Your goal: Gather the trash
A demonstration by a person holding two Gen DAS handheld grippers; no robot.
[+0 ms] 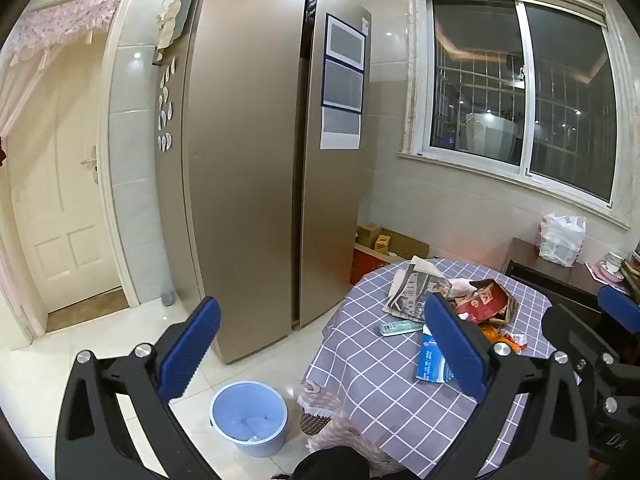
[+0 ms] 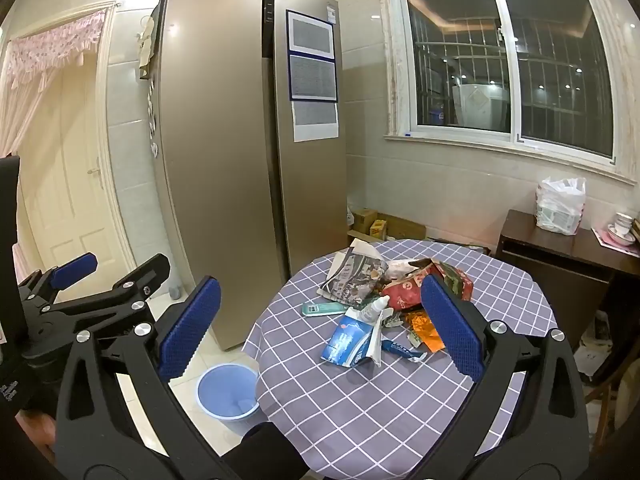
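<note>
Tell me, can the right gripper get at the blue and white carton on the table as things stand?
Probably yes. The right gripper is open and empty, and the blue and white carton lies at the near side of the pile, with nothing over it.

— What fills the middle of the frame?
— A tall gold fridge (image 2: 240, 152), magnets along its top.
— And at the right?
— A dark window (image 2: 508, 60), with a white plastic bag (image 2: 560, 204) on a dark side table (image 2: 560, 252) below it.

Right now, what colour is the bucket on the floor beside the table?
Light blue. The bucket shows best in the left wrist view.
</note>
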